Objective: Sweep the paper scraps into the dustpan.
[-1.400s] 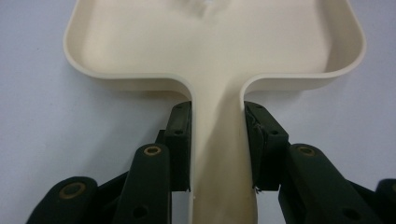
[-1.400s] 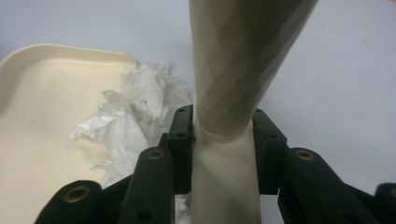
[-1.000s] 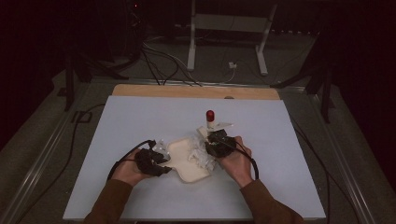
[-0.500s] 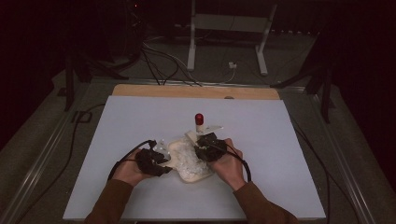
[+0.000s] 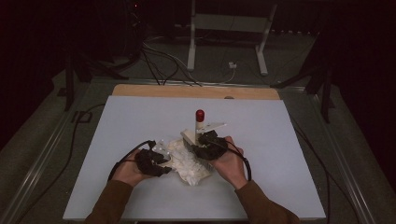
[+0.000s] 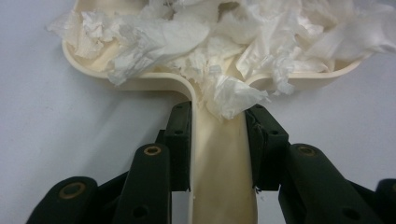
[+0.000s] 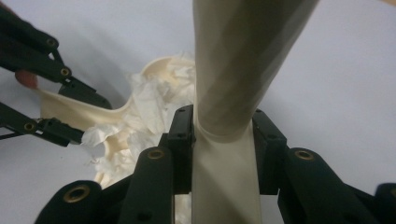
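A cream dustpan [image 5: 201, 176] lies on the white table, heaped with crumpled white tissue [image 5: 186, 160]. My left gripper [image 5: 161, 163] is shut on the dustpan's handle [image 6: 219, 163], one jaw on each side, and the tissue [image 6: 210, 42] spills over the pan's rim. My right gripper [image 5: 201, 142] is shut on a cream brush handle [image 5: 200, 123] with a red tip, standing nearly upright at the pan's far right edge. In the right gripper view, the handle [image 7: 238, 70] rises between the jaws of my right gripper [image 7: 223, 149]. To the left, the left gripper [image 7: 77, 109] holds the pan beside the tissue [image 7: 149, 112].
The white table top [image 5: 116, 140] has a wooden strip [image 5: 187, 91] along its far edge. Cables trail from both grippers over the table. A white stand [image 5: 229, 23] and floor cables sit beyond the table. Open surface lies left, right and behind the dustpan.
My right gripper has carried the brush left, in against the dustpan and tissue. The left gripper has held the pan still.
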